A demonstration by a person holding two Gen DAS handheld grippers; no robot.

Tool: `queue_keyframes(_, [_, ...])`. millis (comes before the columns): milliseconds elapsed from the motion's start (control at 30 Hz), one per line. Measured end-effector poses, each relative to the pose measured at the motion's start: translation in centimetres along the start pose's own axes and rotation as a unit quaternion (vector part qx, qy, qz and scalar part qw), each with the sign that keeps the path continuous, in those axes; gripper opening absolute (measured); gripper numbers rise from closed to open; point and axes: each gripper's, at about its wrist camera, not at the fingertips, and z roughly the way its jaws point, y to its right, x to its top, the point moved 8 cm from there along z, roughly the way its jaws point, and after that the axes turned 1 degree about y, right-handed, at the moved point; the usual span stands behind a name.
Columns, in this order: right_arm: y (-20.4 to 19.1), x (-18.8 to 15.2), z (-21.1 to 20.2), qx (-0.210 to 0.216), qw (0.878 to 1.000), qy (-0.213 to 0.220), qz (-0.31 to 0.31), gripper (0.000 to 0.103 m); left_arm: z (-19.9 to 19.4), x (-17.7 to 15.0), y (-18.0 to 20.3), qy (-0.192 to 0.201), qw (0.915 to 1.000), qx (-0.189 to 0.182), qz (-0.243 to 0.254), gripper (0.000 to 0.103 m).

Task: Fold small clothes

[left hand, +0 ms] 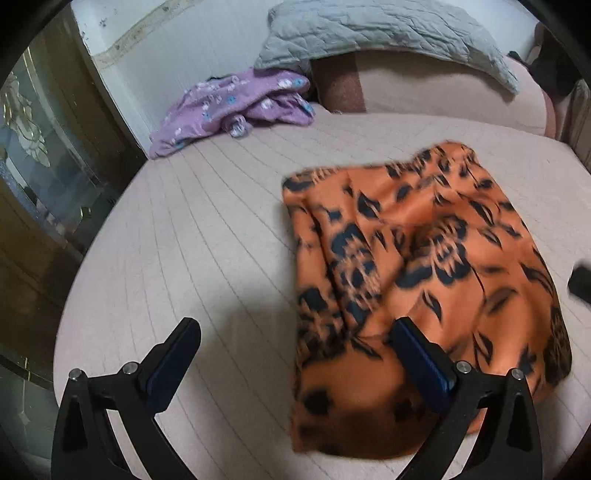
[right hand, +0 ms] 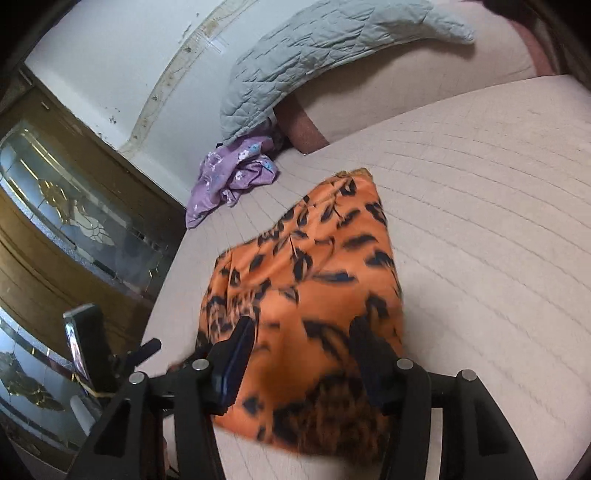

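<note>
An orange garment (left hand: 424, 229) with a dark flower and leaf print lies loosely folded on the pale quilted bed (left hand: 184, 240). My left gripper (left hand: 297, 326) hovers open and wide over the garment's left edge; its right finger is above the cloth and its left finger above bare sheet. In the right wrist view the same orange garment (right hand: 314, 251) stretches away from me. My right gripper (right hand: 303, 323) stands open above its near end, with cloth below the gap and neither pad pressing on it. Both views are blurred by motion.
A crumpled purple flowered garment (left hand: 236, 107) (right hand: 229, 177) lies at the bed's far left corner. Behind it lie a grey quilted cover (left hand: 369, 33) (right hand: 314, 55) and a pink bolster (left hand: 424, 88). A wooden cabinet with glass panels (left hand: 37, 166) (right hand: 74, 221) stands left of the bed.
</note>
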Motion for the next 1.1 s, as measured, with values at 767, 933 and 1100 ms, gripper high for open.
queue_keyframes(767, [3.2,-0.7,-2.8,-0.008,0.998,0.024,0.054,0.074,-4.1,1.0,-3.1,0.067,0.9946,-0.027,-0.075,0.103])
queue_keyframes(933, [3.2,-0.5,-2.3,-0.005,0.998,0.024,0.056,0.074,-3.9,1.0,-2.9,0.066,0.9946,-0.026,-0.076,0.103])
queue_keyframes(1100, [3.5,-0.3,-2.4,-0.003,0.998,0.028,0.064,0.074,-3.6,1.2,-2.8,0.066,0.9946,-0.025,-0.076,0.103])
